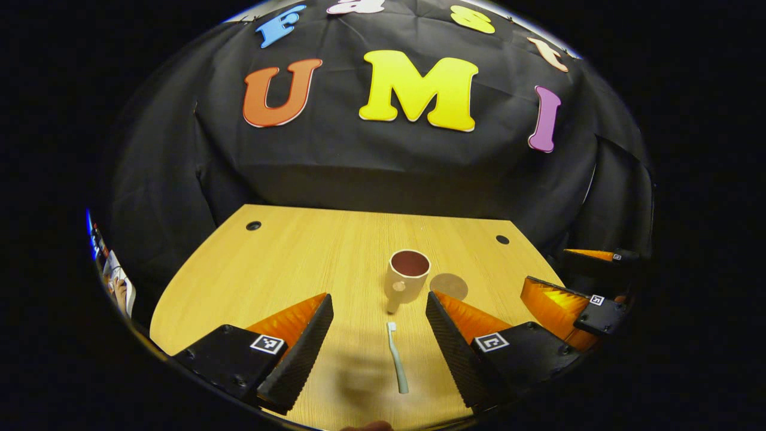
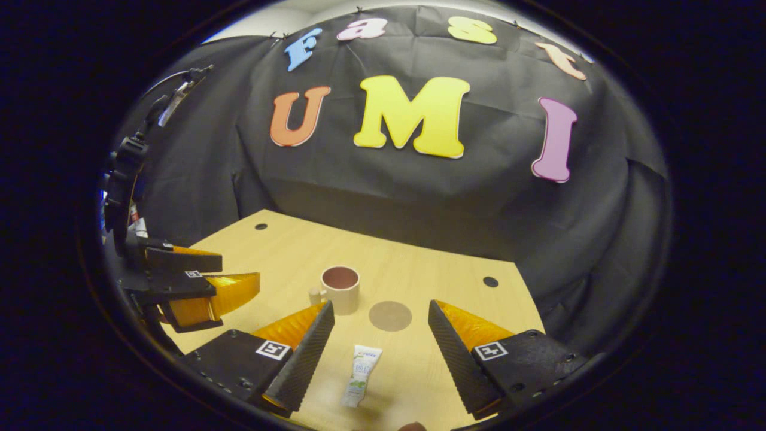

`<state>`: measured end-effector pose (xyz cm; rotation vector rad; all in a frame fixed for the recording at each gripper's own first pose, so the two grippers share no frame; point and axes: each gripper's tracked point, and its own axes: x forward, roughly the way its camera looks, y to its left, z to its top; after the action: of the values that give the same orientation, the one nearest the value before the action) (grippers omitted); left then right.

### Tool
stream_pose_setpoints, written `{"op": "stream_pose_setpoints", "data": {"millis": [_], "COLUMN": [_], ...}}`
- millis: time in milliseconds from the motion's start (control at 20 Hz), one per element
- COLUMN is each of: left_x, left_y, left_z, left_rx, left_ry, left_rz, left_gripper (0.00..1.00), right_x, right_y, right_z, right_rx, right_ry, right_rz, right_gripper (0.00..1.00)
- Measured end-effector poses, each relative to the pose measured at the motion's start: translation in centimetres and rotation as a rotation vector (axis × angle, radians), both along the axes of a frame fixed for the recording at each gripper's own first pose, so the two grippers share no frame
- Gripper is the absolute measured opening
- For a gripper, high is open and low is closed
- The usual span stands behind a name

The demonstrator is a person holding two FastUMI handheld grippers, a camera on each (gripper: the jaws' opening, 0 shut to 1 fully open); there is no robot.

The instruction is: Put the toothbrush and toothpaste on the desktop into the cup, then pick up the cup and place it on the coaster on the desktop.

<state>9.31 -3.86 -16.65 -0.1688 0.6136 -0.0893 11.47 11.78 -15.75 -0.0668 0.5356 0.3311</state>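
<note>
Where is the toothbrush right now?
In the left gripper view, the toothbrush lies flat on the desk between the open fingers, just in front of the cup.

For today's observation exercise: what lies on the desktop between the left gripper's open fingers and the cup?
In the left gripper view, the toothbrush lies between the left gripper and the cup, head toward the cup; the rest is bare desktop.

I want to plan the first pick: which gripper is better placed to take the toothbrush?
Left. The toothbrush lies between the open left gripper fingers; the right gripper frames the toothpaste.
</note>
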Motion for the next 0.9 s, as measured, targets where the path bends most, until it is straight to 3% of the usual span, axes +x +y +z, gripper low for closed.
{"op": "stream_pose_setpoints", "data": {"millis": [550,800,900], "left_x": [-0.7,-0.5,-0.7], "left_y": [-1.5,-2.2,-2.3], "left_z": [-9.2,-12.5,-13.4], "left_rx": [-0.045,-0.057,-0.058], "left_ry": [0.364,0.495,0.541], "left_rz": [-0.051,-0.059,-0.068], "left_gripper": [1.0,0.99,1.0], "right_x": [-0.4,-0.7,-0.9], "right_y": [-0.2,-0.2,0.2], "right_z": [-12.3,-15.6,-16.4], "right_rx": [-0.038,-0.05,-0.044], "right_ry": [0.47,0.601,0.642], "right_rz": [-0.05,-0.032,-0.023], "right_gripper": [0.98,0.89,0.92]}}
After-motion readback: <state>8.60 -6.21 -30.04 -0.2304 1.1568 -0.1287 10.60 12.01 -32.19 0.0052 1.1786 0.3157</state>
